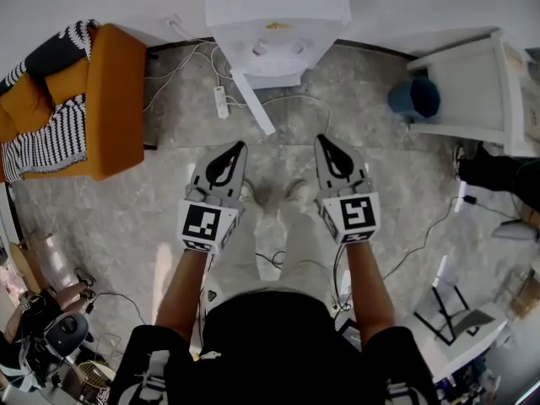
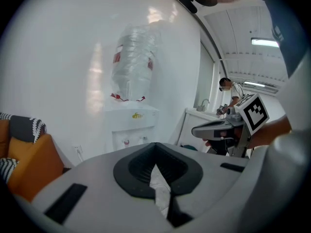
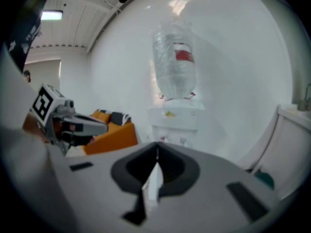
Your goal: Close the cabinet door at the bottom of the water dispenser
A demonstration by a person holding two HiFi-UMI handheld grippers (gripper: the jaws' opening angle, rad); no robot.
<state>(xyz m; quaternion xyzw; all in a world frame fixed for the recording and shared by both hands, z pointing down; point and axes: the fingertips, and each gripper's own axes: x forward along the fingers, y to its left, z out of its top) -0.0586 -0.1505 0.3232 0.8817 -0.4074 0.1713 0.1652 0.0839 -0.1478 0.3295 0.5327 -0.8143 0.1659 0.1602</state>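
Observation:
The white water dispenser stands against the far wall with a clear bottle on top. Its bottom cabinet door hangs open, swung out over the floor towards me. My left gripper and right gripper are held side by side in the air short of the dispenser, both pointing at it, the door's free edge between and beyond them. Both are shut with nothing between the jaws. The left gripper view has the dispenser above my closed left gripper; the right gripper view has it above my closed right gripper.
An orange sofa with striped cushions sits to the left. A power strip and cables lie by the dispenser's left side. A blue bin and a white table stand to the right. My feet are just below the grippers.

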